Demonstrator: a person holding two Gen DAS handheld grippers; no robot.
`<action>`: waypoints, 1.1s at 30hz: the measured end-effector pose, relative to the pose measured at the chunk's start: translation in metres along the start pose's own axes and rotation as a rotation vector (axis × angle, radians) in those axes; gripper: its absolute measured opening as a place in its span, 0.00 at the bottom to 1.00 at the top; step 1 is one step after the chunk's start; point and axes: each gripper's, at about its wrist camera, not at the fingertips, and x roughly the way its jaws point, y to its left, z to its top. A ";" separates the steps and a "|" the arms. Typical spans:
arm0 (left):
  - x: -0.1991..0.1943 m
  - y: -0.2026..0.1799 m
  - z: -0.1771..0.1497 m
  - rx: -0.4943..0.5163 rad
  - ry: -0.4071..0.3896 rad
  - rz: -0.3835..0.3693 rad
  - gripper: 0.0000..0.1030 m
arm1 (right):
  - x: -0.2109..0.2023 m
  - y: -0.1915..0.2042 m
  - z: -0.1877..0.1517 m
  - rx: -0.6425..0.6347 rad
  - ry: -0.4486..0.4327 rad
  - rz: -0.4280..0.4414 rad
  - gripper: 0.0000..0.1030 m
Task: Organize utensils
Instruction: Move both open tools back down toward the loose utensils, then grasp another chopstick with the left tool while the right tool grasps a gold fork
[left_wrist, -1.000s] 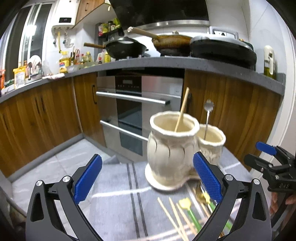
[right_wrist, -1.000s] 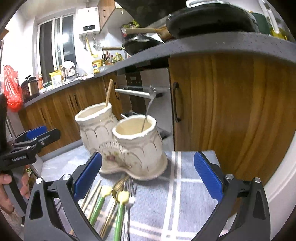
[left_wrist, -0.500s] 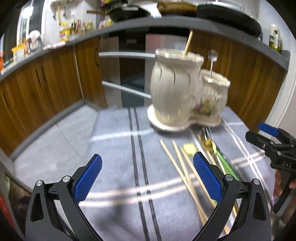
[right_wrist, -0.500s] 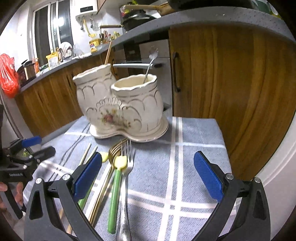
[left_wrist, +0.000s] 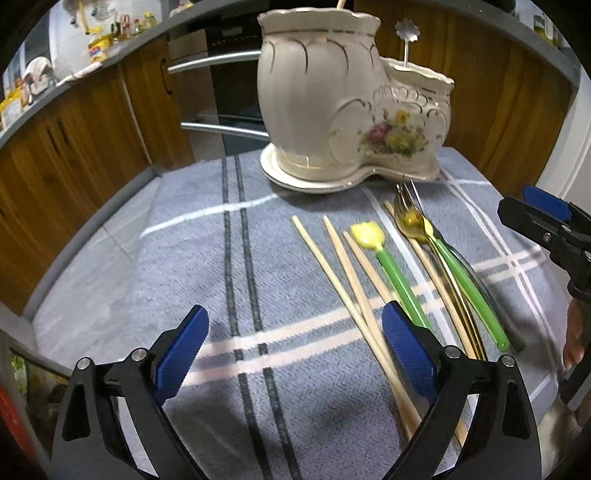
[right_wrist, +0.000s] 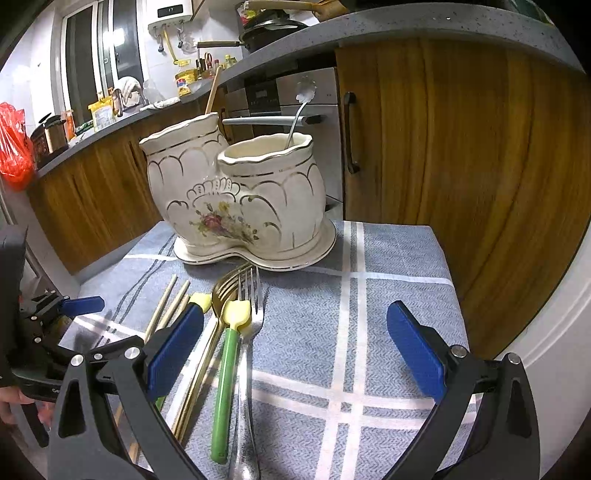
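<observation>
Left wrist view: my left gripper (left_wrist: 291, 347) hangs with jaws spread wide and empty above the cloth (left_wrist: 207, 258). Chopsticks (left_wrist: 340, 258) lie loose under its right pad (left_wrist: 408, 354); beside them lie two green-handled utensils (left_wrist: 397, 273), a gold fork (left_wrist: 413, 221) and a steel fork. The holder (left_wrist: 347, 110) stands at the far edge, a stick in its tall pot, a spoon (left_wrist: 406, 37) in the low one. My right gripper (left_wrist: 546, 214) shows at the right edge.

Right wrist view: my right gripper (right_wrist: 295, 350) is likewise spread and empty, over the steel fork (right_wrist: 247, 332) and a green handle (right_wrist: 225, 387). The holder (right_wrist: 240, 199) stands just beyond the fork tines. My left gripper (right_wrist: 74, 304) sits at the left, near the chopsticks (right_wrist: 166, 306).
</observation>
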 end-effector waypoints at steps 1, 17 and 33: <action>0.000 0.000 0.000 -0.001 0.006 -0.010 0.85 | 0.000 0.000 0.000 -0.001 0.000 0.001 0.95; -0.004 -0.004 -0.003 0.027 0.036 -0.075 0.23 | 0.000 0.010 -0.003 -0.045 0.017 0.015 0.95; -0.006 -0.008 -0.007 0.084 0.052 -0.089 0.22 | 0.028 0.053 -0.015 -0.154 0.160 0.105 0.30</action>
